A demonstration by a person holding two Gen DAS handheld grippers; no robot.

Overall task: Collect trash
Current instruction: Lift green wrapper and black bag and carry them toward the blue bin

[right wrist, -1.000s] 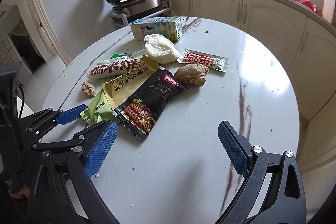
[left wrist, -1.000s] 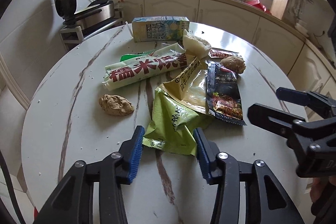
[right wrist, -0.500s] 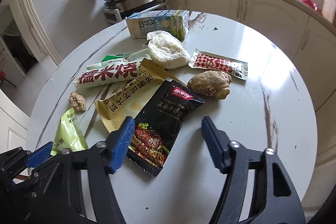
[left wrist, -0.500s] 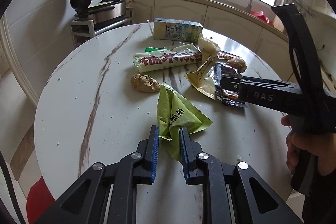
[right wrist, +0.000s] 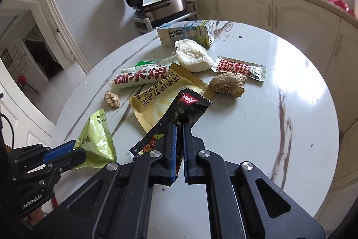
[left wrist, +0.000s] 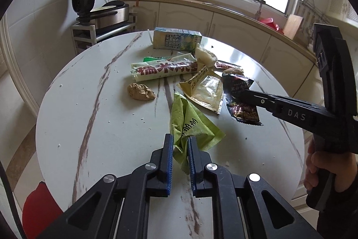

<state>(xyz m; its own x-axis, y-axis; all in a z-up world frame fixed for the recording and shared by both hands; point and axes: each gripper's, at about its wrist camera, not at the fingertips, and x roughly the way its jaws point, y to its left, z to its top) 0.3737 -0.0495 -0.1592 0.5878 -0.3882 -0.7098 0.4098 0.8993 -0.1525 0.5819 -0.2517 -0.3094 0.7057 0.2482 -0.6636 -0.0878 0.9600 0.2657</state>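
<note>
Since a second ago both grippers have come together on wrappers: the left gripper point(left wrist: 180, 149) was wide apart beside the green wrapper point(left wrist: 192, 124) and is closing on its near corner now, and the right gripper point(right wrist: 179, 138), before fully apart, is clamped on the black wrapper point(right wrist: 179, 118) and lifts one end off the round table point(left wrist: 89, 127). The green wrapper has also come away from the pile toward the near edge.

Near the left gripper the table surface is bare on the left and toward the near rim. On the right side of the right wrist view there is a wide free zone up to the rim.

Further out lie the yellow wrapper point(right wrist: 156, 102), a small brown lump point(left wrist: 141, 91), the long white wrapper with red characters point(left wrist: 163, 69), a ginger root point(right wrist: 228, 84), a white bun point(right wrist: 193, 57) and, farthest, the milk carton point(left wrist: 176, 38).

Only the right wrist view shows clearly the red-and-white sachet point(right wrist: 239, 67); in the left view it is mostly hidden. Only the left view shows the hand point(left wrist: 322, 167) on the right gripper's handle, and something red, perhaps a stool point(left wrist: 38, 207), below the near table edge.
</note>
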